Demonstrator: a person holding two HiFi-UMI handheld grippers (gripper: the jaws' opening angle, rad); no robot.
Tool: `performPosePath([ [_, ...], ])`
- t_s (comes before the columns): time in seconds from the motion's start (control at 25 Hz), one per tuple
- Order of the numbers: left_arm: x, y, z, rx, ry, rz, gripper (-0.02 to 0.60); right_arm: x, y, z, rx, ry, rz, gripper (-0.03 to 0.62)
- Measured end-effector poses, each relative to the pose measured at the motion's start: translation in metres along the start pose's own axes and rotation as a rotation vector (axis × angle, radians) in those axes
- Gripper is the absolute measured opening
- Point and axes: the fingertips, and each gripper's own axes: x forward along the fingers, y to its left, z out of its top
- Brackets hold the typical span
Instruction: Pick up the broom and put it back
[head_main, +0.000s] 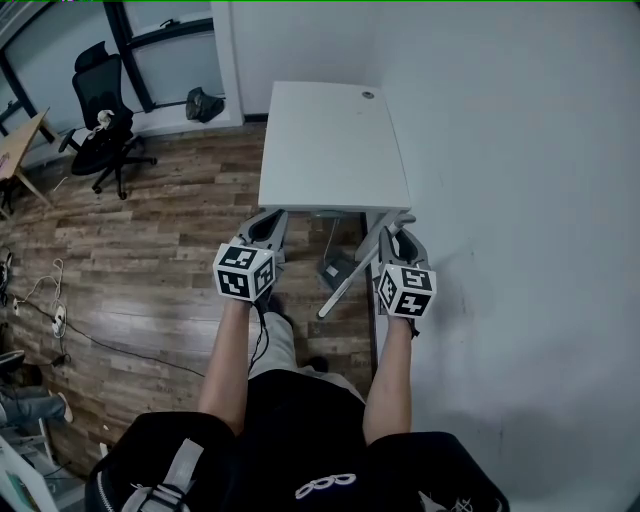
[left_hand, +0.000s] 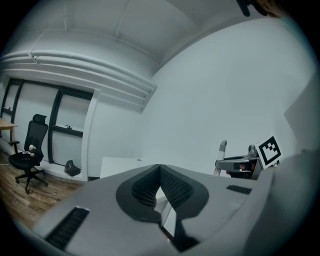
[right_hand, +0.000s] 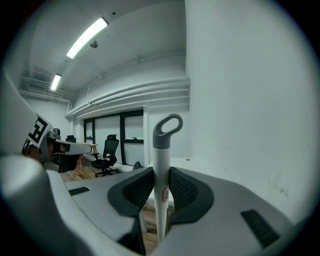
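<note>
Gripping broom (right_hand: 162, 150) in right claw (right_hand: 161, 171): white pole, grey loop end; left claw (left_hand: 160, 167) closed, empty.

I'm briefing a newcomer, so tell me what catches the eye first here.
The broom handle is clamped in the right claw, its grey loop end sticking out beyond. The left claw beside it is shut and empty. Ahead, a white table sits against the white wall; a black office chair stands far left.
</note>
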Motion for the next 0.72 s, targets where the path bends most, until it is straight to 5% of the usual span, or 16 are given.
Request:
performPosePath([
  [0.72, 0.041, 0.000, -0.078, -0.050, 0.130, 0.002, 0.020, 0.020, -0.027, -0.115, 0.072, 0.215, -0.064, 0.110],
])
